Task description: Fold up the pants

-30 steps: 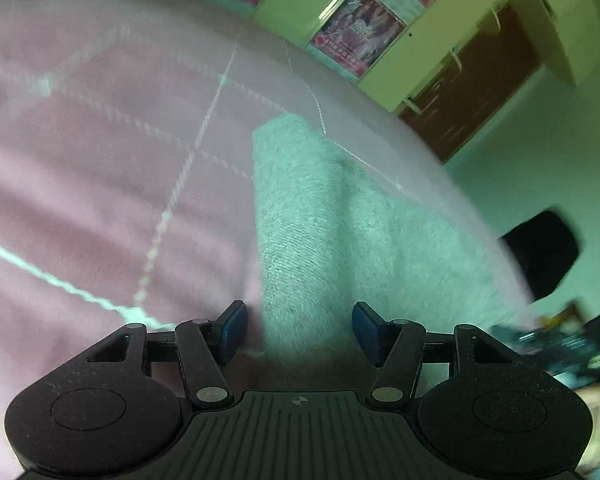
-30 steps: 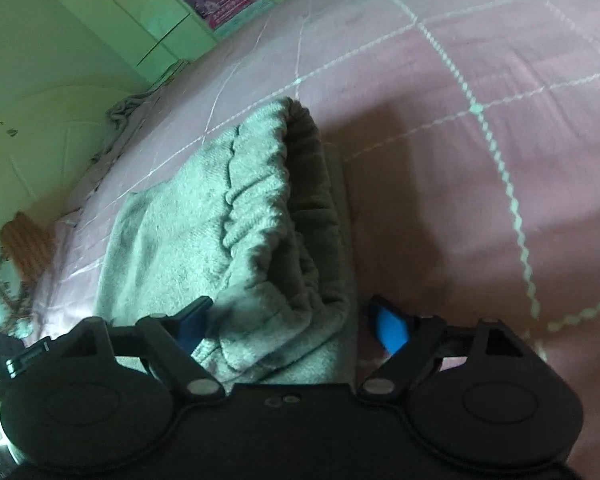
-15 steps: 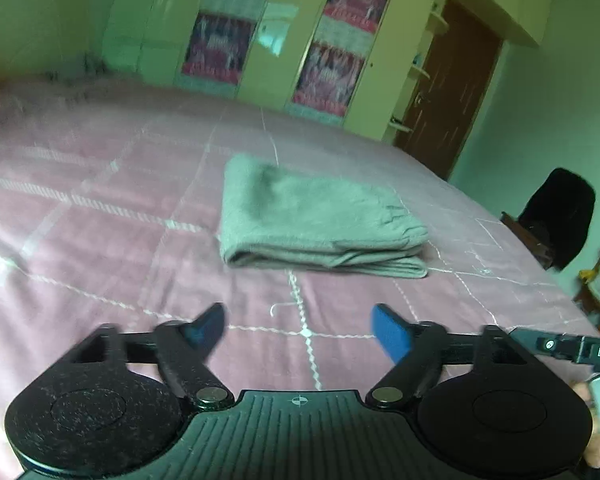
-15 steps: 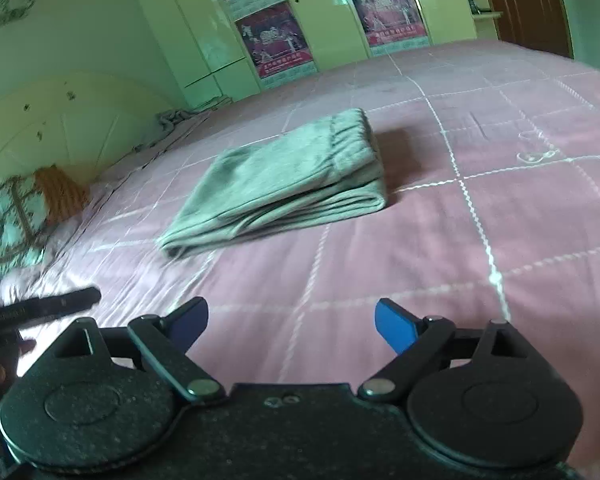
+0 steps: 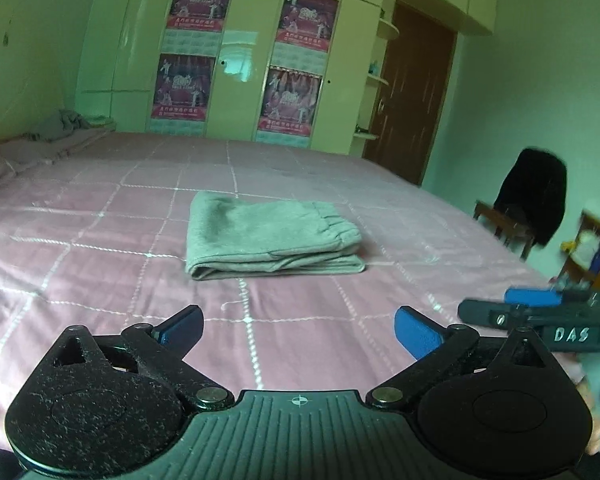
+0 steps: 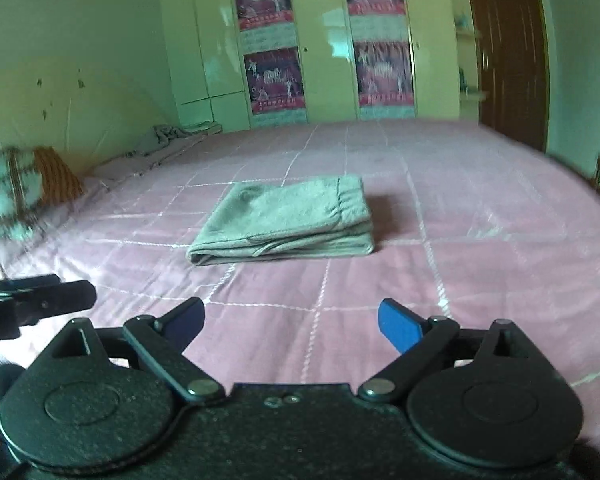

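Observation:
The grey pants (image 5: 272,236) lie folded in a flat rectangle on the pink checked bed (image 5: 80,280), waistband to the right. My left gripper (image 5: 298,320) hovers well short of them, its jaws opening wide with nothing between them. In the right wrist view the same folded pants (image 6: 288,220) rest mid-bed, and my right gripper (image 6: 292,314) is also back from them, jaws opening and empty. Each gripper shows at the edge of the other's view: the right gripper (image 5: 540,312) and the left gripper (image 6: 40,296).
A pale wardrobe with posters (image 5: 288,72) and a brown door (image 5: 412,100) stand behind the bed. A chair draped in black cloth (image 5: 532,208) is at the right. A patterned pillow (image 6: 16,184) and a grey blanket heap (image 5: 60,124) lie at the bed's left.
Both grippers let go of the pants and drew back and up from them. The pants, close between the jaws a second ago, now lie folded further off. The jaws widened.

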The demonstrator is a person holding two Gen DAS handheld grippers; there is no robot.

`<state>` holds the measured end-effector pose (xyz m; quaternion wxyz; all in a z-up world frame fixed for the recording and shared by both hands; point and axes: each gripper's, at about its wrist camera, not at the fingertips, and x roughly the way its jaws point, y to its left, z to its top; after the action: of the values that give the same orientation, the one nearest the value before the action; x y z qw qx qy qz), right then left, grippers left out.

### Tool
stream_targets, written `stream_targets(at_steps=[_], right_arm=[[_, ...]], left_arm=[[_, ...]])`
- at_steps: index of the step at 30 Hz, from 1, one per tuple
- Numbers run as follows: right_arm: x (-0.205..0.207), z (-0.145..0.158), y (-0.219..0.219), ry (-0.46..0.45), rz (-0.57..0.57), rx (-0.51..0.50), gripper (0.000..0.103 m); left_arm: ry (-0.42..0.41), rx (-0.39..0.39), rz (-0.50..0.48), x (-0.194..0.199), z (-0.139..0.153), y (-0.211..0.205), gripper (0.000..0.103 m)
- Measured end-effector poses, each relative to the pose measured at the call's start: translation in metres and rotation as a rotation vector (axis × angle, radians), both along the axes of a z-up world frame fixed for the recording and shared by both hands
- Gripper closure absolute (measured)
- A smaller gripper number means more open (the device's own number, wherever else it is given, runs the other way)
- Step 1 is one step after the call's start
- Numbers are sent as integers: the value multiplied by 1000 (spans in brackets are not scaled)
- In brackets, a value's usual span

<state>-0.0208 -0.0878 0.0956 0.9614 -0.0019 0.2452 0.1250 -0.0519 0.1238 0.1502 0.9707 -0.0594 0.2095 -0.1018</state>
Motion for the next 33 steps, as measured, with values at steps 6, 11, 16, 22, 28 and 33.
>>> stream_targets(at_steps=[6, 11, 16, 22, 28, 33], right_arm=[[-4, 4, 11, -32, -3, -26, 9], [-3, 4, 11, -42, -19, -23, 9], [-4, 1, 12, -36, -15, -14, 9], [-6, 3, 14, -45, -4, -9, 9], [-7, 5, 11, -49, -16, 1, 9], [-7, 6, 10, -49, -16, 3, 9]], left_arm=[[-25, -4, 29, -7, 6, 5, 2], [-16, -28, 54, -3, 4, 16, 2], [-25, -32, 62, -2, 6, 18, 2], [-27, -26, 53, -3, 5, 15, 2], [-27, -21, 50, -4, 4, 13, 2], [-23, -19, 47, -4, 3, 12, 2]])
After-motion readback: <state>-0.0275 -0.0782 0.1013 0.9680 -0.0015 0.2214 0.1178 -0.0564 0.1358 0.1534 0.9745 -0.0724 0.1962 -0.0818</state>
